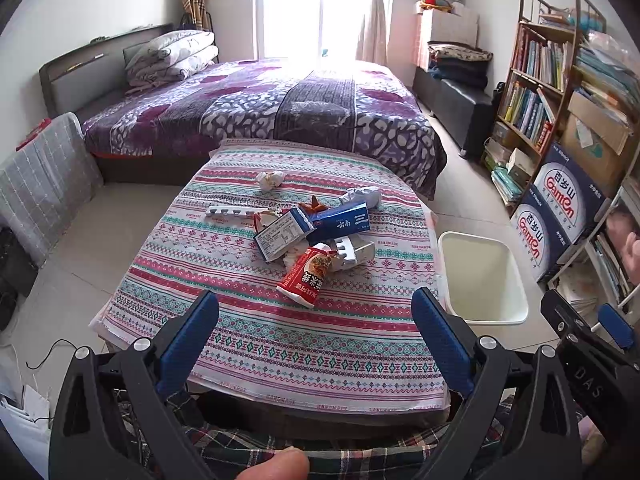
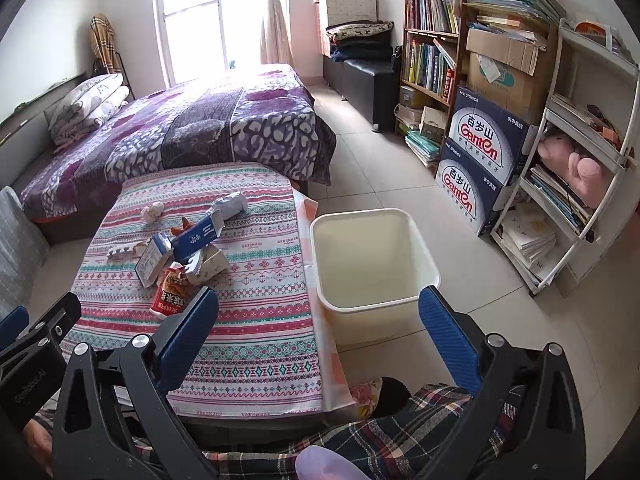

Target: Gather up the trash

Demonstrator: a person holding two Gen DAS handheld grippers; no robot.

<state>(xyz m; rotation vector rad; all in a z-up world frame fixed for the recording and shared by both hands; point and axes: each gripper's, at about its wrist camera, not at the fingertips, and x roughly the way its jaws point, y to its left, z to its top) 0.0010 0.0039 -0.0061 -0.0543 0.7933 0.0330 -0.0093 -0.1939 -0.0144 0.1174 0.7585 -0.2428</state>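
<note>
A pile of trash lies on the table with the striped patterned cloth (image 1: 248,332) (image 2: 260,280): a red snack packet (image 1: 305,276) (image 2: 170,292), a blue and white carton (image 1: 282,232) (image 2: 154,258), a dark blue box (image 1: 340,220) (image 2: 198,238), a crumpled paper ball (image 1: 269,179) (image 2: 152,212) and a white plastic strip (image 1: 230,213). An empty cream bin (image 1: 484,280) (image 2: 372,264) stands on the floor right of the table. My left gripper (image 1: 316,332) is open and empty, near the table's front edge. My right gripper (image 2: 320,336) is open and empty, near the bin's front.
A bed with a purple cover (image 1: 256,104) stands behind the table. Bookshelves (image 2: 432,52), cardboard boxes (image 2: 488,140) and a white rack (image 2: 580,152) line the right wall. A grey covered seat (image 1: 44,176) is at the left. Tiled floor (image 2: 380,168) lies around the bin.
</note>
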